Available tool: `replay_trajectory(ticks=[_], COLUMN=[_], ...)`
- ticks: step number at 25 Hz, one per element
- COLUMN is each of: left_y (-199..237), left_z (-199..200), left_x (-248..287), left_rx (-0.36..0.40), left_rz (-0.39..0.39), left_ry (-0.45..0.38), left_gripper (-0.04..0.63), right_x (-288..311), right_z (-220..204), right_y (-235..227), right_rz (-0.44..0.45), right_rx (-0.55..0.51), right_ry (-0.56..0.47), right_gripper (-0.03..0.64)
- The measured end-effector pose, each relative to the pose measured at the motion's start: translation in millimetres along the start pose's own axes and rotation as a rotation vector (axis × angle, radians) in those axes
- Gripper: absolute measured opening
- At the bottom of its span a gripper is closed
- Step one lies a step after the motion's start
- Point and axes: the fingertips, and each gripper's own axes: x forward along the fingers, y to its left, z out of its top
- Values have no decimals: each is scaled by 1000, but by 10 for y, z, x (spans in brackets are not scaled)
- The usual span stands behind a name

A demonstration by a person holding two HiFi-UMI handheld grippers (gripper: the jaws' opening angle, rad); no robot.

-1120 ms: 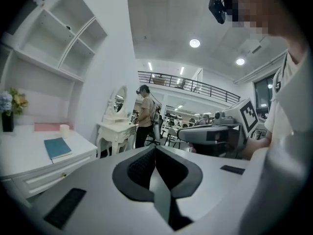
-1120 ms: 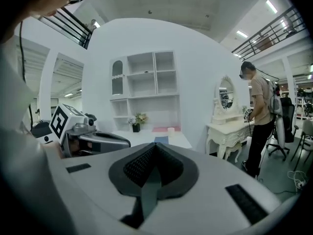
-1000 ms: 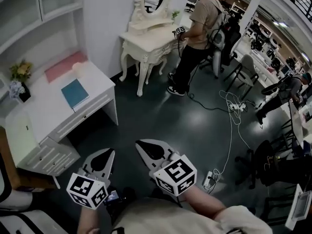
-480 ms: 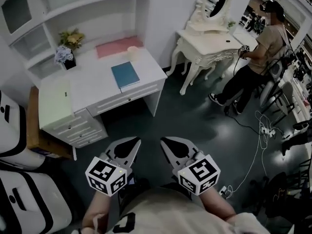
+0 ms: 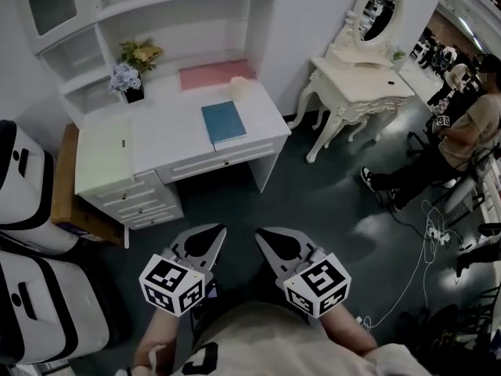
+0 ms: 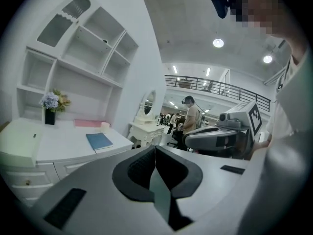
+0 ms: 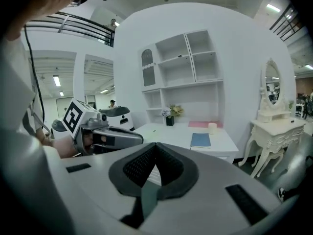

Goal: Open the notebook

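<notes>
Lying on desk point(image 5: 168, 135): notebook point(image 5: 224, 122) | well apart fr both grippers' fingers point(image 5: 200, 244)

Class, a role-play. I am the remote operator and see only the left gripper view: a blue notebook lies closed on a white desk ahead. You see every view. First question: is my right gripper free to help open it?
Observer: Yes. In the right gripper view the right gripper has its fingers shut, with nothing between them.
Operator: Anything on the floor I should know about?
Observer: The head view shows a white cable on the dark floor, far off to the right of the desk.
Operator: And left of the desk?
Observer: Two white-and-black units stand there, past the drawer unit.
</notes>
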Motion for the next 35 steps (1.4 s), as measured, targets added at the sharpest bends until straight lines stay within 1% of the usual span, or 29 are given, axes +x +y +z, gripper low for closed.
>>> replay_trajectory(ticks=[4,10,15,19,23,27,31,35], left_y=[132,167,148,187,209,216,233,208], left_z=[67,193,288,376,363,327,305,356], left_x=[109,467,733,902,1031,1170,1333,1484], left_rx=[-5,10,18,12,-4,-40,-43,-43], left_rz=[47,87,111,152,195,237,279,322], left_ry=[-7,5,23,30,45,61,68,55], left_gripper=[15,15,15,15,15,15,15,15], right_x=[141,206,262,310,357,363,440,391], right_z=[53,186,211,258,195,150,78,62], right_y=[-139,-510,-794,-999,-1130,-1302,-1409,-1520], right_rz=[46,102,152,196,257,302,371,422], right_rx=[-5,6,31,41,68,79,83,66], right_ry=[-3,-26,-22,-17,12,44,71,84], right_gripper=[21,21,21,21,21,21,21,21])
